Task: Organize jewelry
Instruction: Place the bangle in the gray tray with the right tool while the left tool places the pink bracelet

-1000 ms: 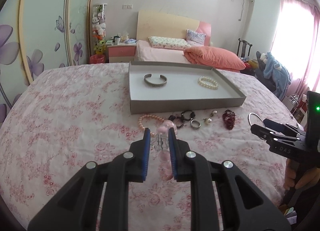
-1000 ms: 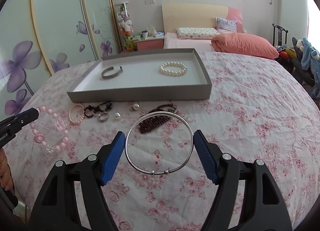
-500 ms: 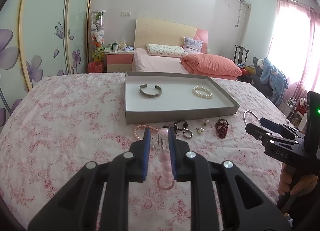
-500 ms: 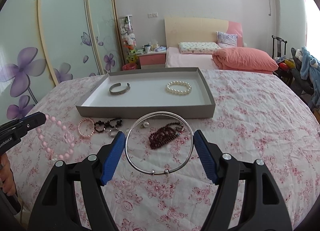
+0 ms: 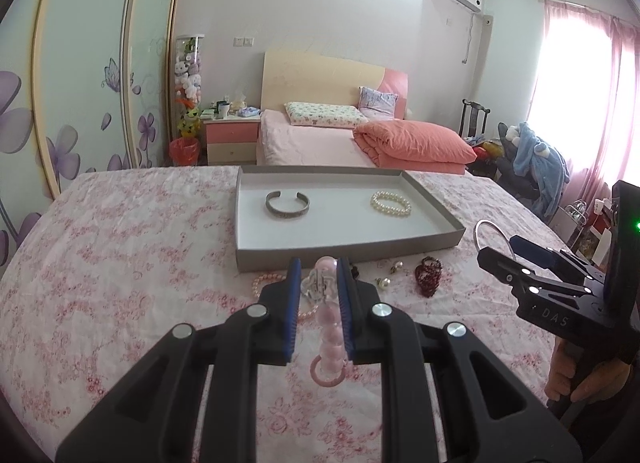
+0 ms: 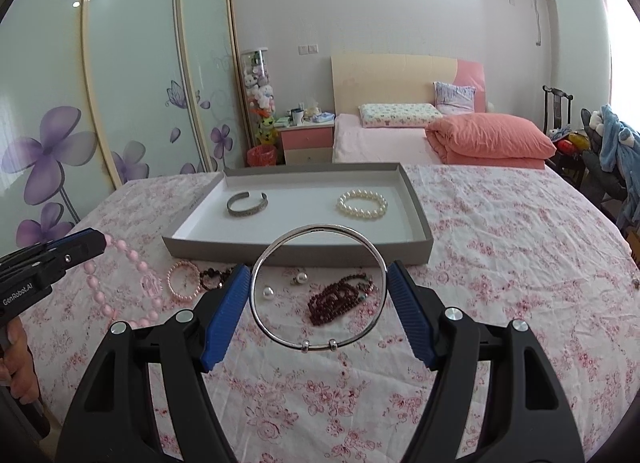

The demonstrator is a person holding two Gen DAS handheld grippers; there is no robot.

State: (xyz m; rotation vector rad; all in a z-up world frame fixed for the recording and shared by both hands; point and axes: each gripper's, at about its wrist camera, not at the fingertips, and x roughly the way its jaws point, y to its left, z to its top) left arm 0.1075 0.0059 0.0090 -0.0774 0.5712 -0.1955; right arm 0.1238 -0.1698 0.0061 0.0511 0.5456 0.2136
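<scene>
Left gripper (image 5: 318, 275): closed on a pink bead bracelet (image 5: 328, 337); the strand is pinched between the blue fingers (image 5: 294, 287) and its loop is seen hanging clear of the bed below.
Right gripper (image 6: 319, 287): a silver bangle (image 6: 318, 289) is clamped across its width by the widely spread fingers (image 6: 228, 309), held upright above the bed.
Tray (image 6: 416, 199): a shallow grey box is set on the floral bedspread (image 6: 500, 247); a silver cuff (image 6: 247, 203) is laid at its left, a white pearl bracelet (image 6: 362, 204) at its right, well apart.
Loose pieces: a small pink pearl bracelet (image 6: 183, 279), a black bead piece (image 6: 212, 278), two pearl earrings (image 6: 268, 293) and a dark red bead strand (image 6: 340, 299) are spread on the bedspread just in front of the tray.
Person: a hand (image 5: 584, 377) is seen on the right gripper's handle.
</scene>
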